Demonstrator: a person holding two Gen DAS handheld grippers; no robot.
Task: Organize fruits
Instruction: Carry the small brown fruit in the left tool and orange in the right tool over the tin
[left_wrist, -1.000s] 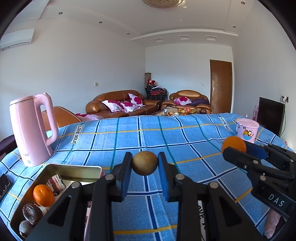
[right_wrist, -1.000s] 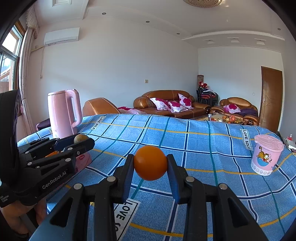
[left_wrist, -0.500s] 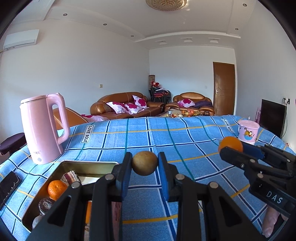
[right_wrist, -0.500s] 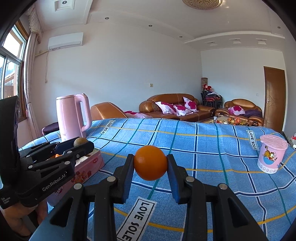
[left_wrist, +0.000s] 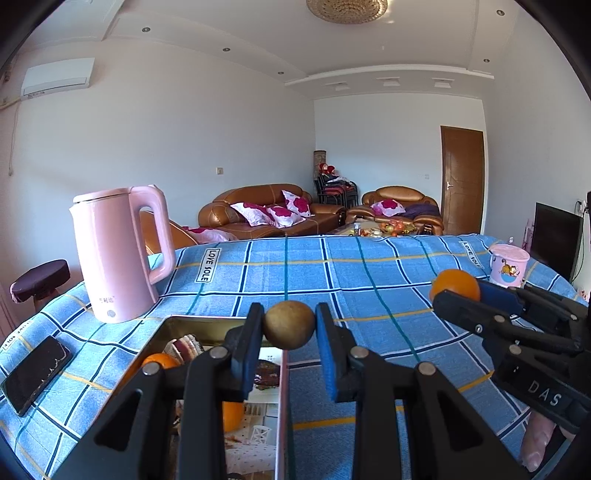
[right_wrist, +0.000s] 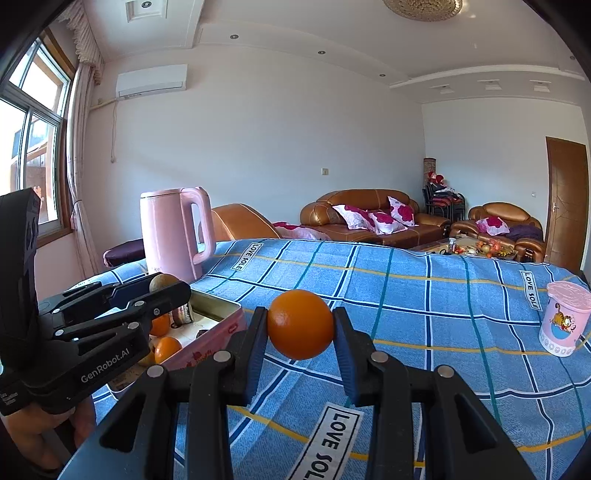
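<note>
At the far left a black phone (left_wrist: 35, 371) lies flat on the bench (left_wrist: 369, 273), which is covered with a blue checked cloth printed "LOVE SOLE". Behind the phone a pink kettle (left_wrist: 118, 251) stands upright. Beside it is an open tin box (left_wrist: 192, 321) with oranges (right_wrist: 167, 349) and wrapped snacks inside. The left tool (left_wrist: 289, 325) is clenched on a brown round fruit (left_wrist: 289, 325) and holds it above the right edge of the box. To the right, the right tool (right_wrist: 300, 325) grasps an orange (right_wrist: 300, 325) above the bare cloth. A pink cartoon cup (right_wrist: 563, 317) stands near the right edge. Behind are brown leather sofas (left_wrist: 266, 214) with flowered cushions, a wooden door (left_wrist: 461, 181) and white walls
</note>
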